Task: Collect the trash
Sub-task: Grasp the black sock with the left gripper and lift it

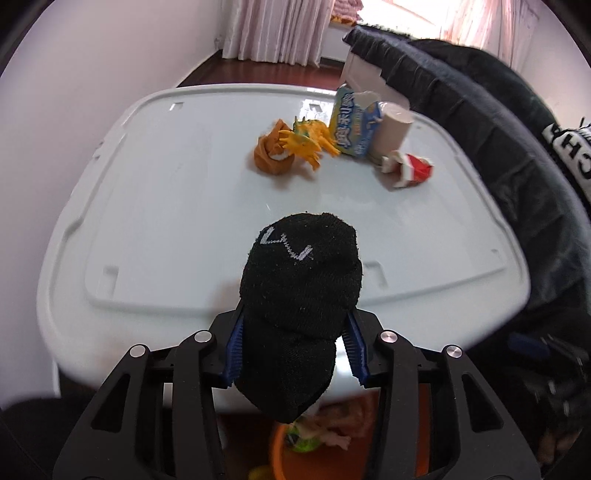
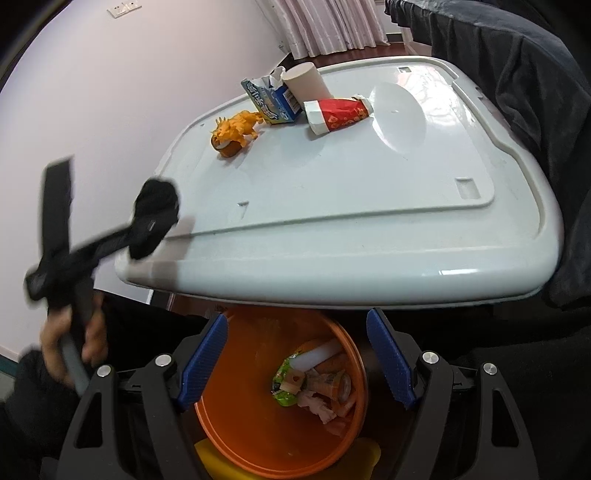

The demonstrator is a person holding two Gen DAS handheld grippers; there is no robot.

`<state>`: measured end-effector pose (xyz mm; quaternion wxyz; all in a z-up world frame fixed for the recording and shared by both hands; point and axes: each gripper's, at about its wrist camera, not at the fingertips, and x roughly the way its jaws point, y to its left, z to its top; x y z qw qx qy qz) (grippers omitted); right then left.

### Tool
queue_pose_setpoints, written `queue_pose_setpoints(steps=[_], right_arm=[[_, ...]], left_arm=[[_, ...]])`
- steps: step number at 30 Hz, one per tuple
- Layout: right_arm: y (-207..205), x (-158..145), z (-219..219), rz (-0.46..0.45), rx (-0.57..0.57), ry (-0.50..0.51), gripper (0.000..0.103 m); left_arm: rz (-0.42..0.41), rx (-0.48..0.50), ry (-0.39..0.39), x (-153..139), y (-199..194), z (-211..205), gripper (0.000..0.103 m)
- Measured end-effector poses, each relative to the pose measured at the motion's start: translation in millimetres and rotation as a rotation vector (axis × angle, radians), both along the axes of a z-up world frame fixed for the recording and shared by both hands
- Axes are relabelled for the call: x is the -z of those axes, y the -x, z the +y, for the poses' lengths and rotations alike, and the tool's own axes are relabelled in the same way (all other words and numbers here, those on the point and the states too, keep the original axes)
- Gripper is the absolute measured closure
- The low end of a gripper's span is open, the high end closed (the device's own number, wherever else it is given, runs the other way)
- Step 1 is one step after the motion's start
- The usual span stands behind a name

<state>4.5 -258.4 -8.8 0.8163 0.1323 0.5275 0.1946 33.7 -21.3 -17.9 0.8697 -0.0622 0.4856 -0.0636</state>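
left gripper (image 1: 295, 354) pinches the black sock (image 1: 301, 295), just short of the orange bin (image 2: 236, 435); right gripper (image 2: 295, 365) spread over bin

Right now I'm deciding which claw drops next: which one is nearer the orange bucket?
Right. The right claw hangs open directly above the orange bucket; the left claw, gripping the black sock, is at the table edge.

walls: plain pale wall (image 2: 155, 92), white switch plate (image 2: 124, 8) high up | floor: dark reddish wood (image 1: 236, 68) | window: pinkish-white curtains (image 1: 280, 29) hanging to the floor, bright daylight (image 1: 424, 11) at far right | furniture: glossy white table (image 1: 177, 206), dark fabric (image 2: 517, 74) draped beside it
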Motion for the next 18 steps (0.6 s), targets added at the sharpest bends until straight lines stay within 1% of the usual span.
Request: queue_pose_setpoints(steps=[1, 3, 5, 8, 9, 10, 12, 15, 18], right_arm=[[-5, -3, 1, -0.009, 0.006, 0.003, 0.027], [-24, -10, 3, -0.029, 0.022, 0.017, 0.027], [-46, -19, 4, -0.059, 0.053, 0.034, 0.027], [-84, -31, 7, -0.118, 0.080, 0.085, 0.027], [-95, -34, 9, -0.139, 0.080, 0.101, 0.025], [-108, -35, 11, -0.155, 0.071, 0.128, 0.021], [-139, -34, 18, -0.179, 0.045, 0.195, 0.020], [-175, -24, 20, -0.174, 0.027, 0.235, 0.012], [-203, -11, 29, -0.161, -0.008, 0.262, 0.009]], left_arm=[[-0.019, -0.011, -0.007, 1, 11, -1, 0.059], [-0.044, -0.023, -0.020, 5, 19, -3, 0.059], [-0.043, -0.019, -0.033, 9, 15, -6, 0.059], [-0.061, -0.016, -0.023, 8, 12, -1, 0.059], [-0.068, -0.016, -0.026, 7, 12, -2, 0.059], [-0.078, -0.016, -0.032, 6, 13, -2, 0.059], [-0.085, -0.007, -0.025, 5, 15, -3, 0.059], [-0.093, 0.005, -0.004, 3, 19, -3, 0.059], [-0.099, 0.004, 0.007, 2, 21, -1, 0.059]])
